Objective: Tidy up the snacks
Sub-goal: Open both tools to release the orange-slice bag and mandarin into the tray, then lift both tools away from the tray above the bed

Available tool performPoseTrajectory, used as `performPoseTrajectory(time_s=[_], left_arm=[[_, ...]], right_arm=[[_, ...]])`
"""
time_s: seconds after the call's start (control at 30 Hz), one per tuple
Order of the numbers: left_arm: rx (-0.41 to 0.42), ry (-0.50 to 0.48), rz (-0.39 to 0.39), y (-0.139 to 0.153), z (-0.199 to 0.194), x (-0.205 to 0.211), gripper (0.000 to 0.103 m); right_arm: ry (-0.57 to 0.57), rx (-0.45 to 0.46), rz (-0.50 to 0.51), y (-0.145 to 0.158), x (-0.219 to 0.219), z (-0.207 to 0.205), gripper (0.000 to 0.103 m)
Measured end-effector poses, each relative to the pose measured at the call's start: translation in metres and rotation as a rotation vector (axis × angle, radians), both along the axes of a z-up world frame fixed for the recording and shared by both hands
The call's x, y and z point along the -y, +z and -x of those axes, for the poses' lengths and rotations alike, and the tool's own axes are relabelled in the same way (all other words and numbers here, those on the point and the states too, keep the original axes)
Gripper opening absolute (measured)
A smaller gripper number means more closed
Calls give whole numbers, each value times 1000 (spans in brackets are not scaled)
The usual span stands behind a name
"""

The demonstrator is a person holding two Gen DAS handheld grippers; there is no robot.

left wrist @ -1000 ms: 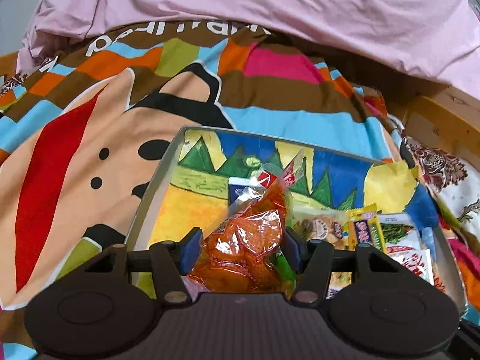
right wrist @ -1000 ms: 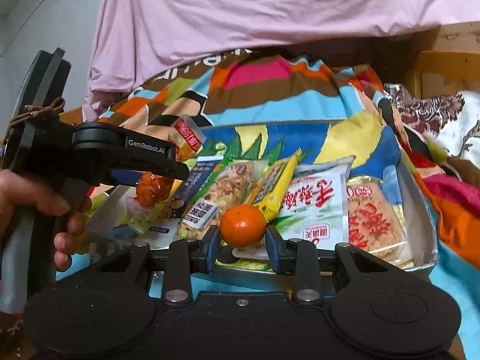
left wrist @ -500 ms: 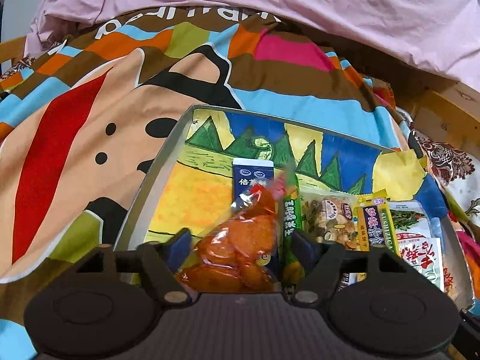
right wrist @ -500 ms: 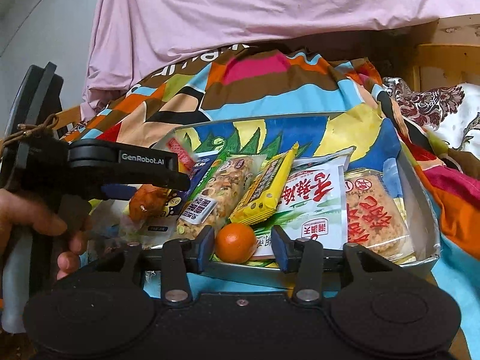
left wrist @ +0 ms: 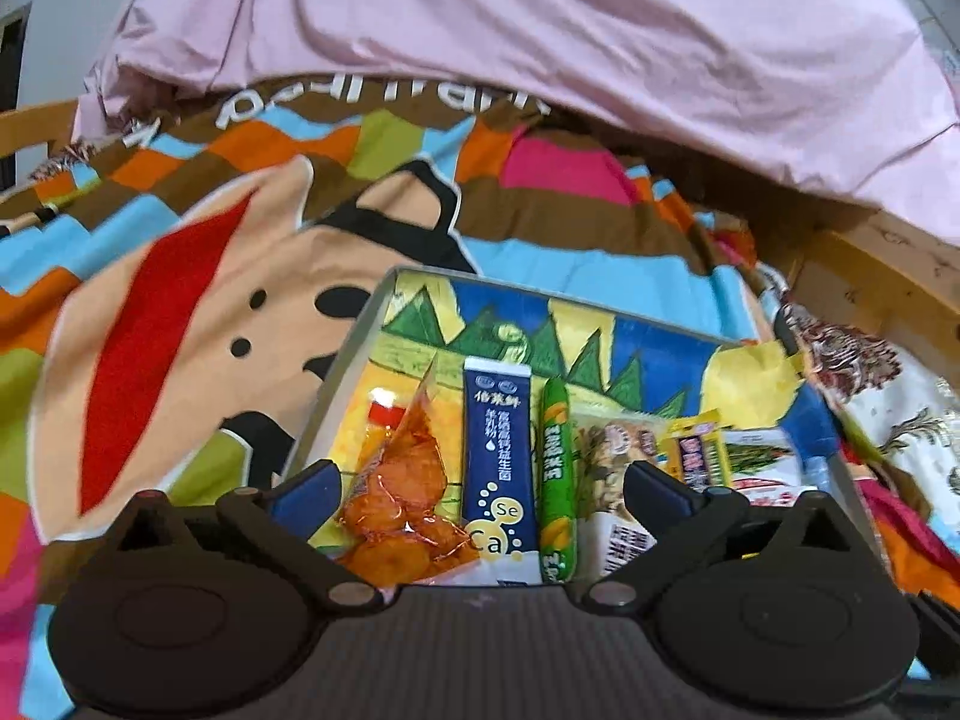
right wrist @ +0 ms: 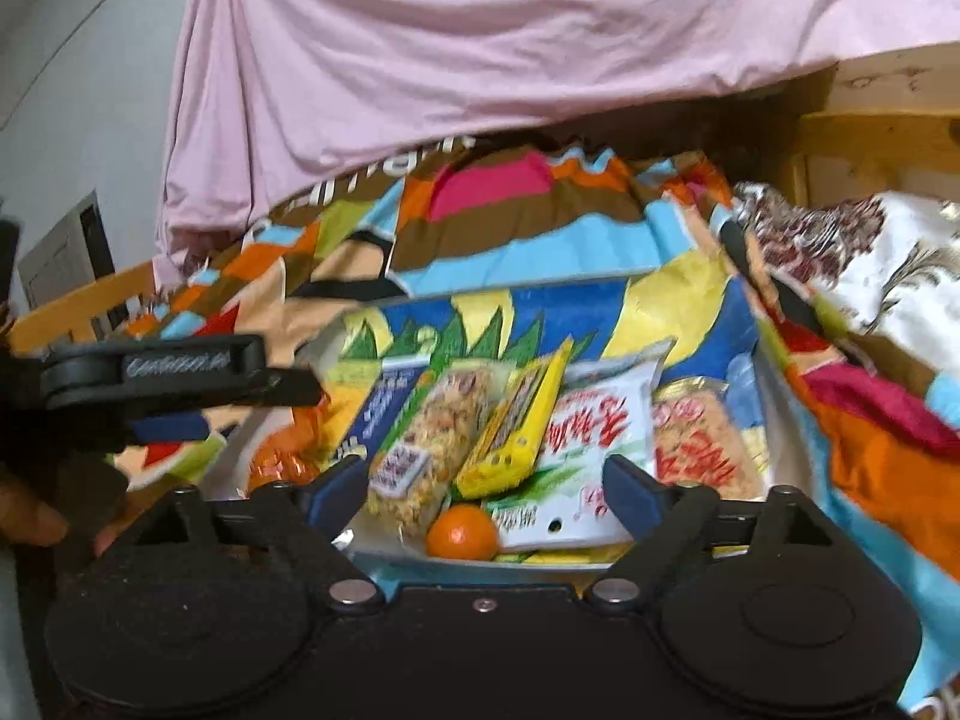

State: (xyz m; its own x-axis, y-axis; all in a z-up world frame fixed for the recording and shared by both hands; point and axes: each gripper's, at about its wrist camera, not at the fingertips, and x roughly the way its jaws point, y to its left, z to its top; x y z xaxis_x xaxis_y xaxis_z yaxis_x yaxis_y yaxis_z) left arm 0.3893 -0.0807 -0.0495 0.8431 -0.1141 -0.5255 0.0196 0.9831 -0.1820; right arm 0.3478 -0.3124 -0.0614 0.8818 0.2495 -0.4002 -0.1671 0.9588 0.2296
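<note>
A metal tray (left wrist: 336,384) with a colourful painted liner sits on the patterned bedspread; its near rim also shows in the right wrist view (right wrist: 384,546). My left gripper (left wrist: 480,486) is open and empty above the tray's near left part. An orange snack bag (left wrist: 399,504) lies in the tray below it, beside a blue packet (left wrist: 498,450) and a green sausage stick (left wrist: 555,468). My right gripper (right wrist: 486,486) is open and empty. A mandarin (right wrist: 462,531) lies in the tray's near edge between its fingers. A nut bar (right wrist: 432,450), yellow bar (right wrist: 516,429) and white packet (right wrist: 588,438) fill the tray.
A pink sheet (left wrist: 540,42) covers the back. A wooden frame (right wrist: 876,138) stands at the right. A floral cloth (right wrist: 888,264) lies right of the tray. The left gripper's body (right wrist: 162,369) and the hand holding it reach in at the left of the right wrist view.
Both grippers have opened and pulled back. The left one let go of the orange snack bag, which now lies in the tray. The right one let go of the mandarin.
</note>
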Motion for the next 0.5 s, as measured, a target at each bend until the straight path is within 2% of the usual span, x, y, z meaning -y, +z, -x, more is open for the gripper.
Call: performPoseTrajectory(time_s=[0.17,0.37,0.5], left_arm=[[30,8,7,20,28,-3,102],[46,21,24,39,70,-9,102],[59,35,4,47,100,-12,102]], right_arm=[[-28,62,-20,27,7,24,102],[-40,123,-11,54,11,62,102],[-72,160,-27,68,15,91,102]])
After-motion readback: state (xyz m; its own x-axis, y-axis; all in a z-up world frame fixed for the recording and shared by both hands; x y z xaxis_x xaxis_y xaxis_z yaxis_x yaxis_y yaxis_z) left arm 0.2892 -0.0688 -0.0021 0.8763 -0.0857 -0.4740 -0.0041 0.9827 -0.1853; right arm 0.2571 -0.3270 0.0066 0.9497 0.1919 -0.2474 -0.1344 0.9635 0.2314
